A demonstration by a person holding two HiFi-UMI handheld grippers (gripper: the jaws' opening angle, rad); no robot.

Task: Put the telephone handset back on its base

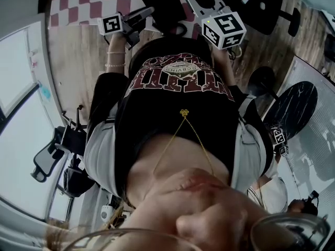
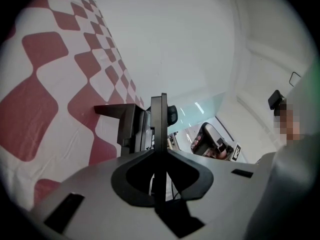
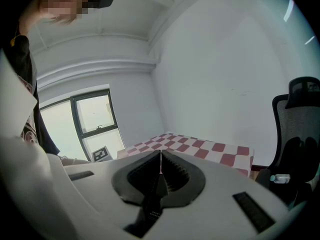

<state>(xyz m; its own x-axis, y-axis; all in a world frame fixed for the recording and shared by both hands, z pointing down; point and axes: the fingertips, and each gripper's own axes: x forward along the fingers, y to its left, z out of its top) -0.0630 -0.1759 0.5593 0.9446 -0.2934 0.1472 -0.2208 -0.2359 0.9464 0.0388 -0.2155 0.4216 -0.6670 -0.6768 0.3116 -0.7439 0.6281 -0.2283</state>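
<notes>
1. at the far left a dark office chair (image 1: 49,158) stands on the wooden floor (image 1: 78,67), well apart from the table
2. the left gripper (image 2: 159,104) is held out toward the red-and-white checked table (image 1: 84,1), its jaws clenched edge to edge with nothing between them
3. ahead of it a black boxy thing (image 2: 125,124) stands on the checked cloth; i cannot tell whether it is the telephone's base, and i cannot make out the handset in any view
4. the person's black printed shirt (image 1: 178,82) fills the middle of the head view and blocks much of the floor below
5. the right gripper (image 3: 160,154), a white one, is likewise pressed together and empty, and it points at the table's corner
6. at the far right of its view a second black office chair (image 3: 295,129) stands near the table, against a white wall
</notes>
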